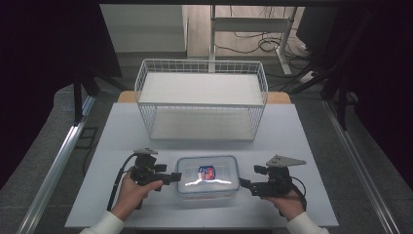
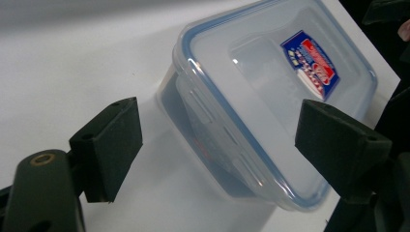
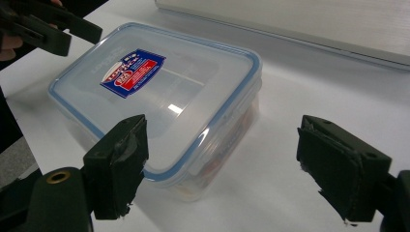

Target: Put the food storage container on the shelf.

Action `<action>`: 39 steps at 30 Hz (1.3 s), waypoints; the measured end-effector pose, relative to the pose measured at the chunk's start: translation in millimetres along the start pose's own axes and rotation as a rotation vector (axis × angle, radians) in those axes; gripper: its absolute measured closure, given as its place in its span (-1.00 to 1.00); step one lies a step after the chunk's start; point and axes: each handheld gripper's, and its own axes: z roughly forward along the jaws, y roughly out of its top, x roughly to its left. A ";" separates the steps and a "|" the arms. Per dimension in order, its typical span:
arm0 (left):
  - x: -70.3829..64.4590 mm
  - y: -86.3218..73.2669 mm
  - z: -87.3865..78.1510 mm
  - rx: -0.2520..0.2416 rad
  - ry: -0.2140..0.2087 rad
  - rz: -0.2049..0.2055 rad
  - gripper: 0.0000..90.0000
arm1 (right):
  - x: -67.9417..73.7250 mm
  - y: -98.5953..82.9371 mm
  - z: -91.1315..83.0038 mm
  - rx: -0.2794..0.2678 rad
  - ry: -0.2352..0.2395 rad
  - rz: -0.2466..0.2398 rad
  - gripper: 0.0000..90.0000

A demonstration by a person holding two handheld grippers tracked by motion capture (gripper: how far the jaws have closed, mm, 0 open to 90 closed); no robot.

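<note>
A clear plastic food container with a blue-rimmed lid and a red and blue label sits near the front middle of the white table. My left gripper is at its left side, open, jaws spread wide before the container; nothing is pinched. My right gripper is at its right side, also open, with the container's near corner between and beyond its jaws. In the right gripper view the left gripper shows at the upper left.
A white wire two-tier rack stands at the back of the table. Metal rails run along both sides. A white desk frame and cables lie on the floor beyond.
</note>
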 end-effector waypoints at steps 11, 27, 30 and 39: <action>7.2 -2.0 10.7 0.022 -0.068 -0.051 -0.59 | -6.1 8.2 13.2 0.013 0.044 0.050 -0.58; 7.5 -1.7 20.2 0.052 -0.172 -0.111 -0.36 | -17.2 12.9 44.4 0.105 0.231 0.179 -0.68; 8.5 -1.6 20.2 0.051 -0.179 -0.124 -0.32 | -21.8 13.7 52.9 0.130 0.246 0.214 -0.69; 10.2 -2.0 19.4 0.048 -0.188 -0.140 -0.27 | -25.9 10.6 65.5 0.208 0.281 0.285 -0.58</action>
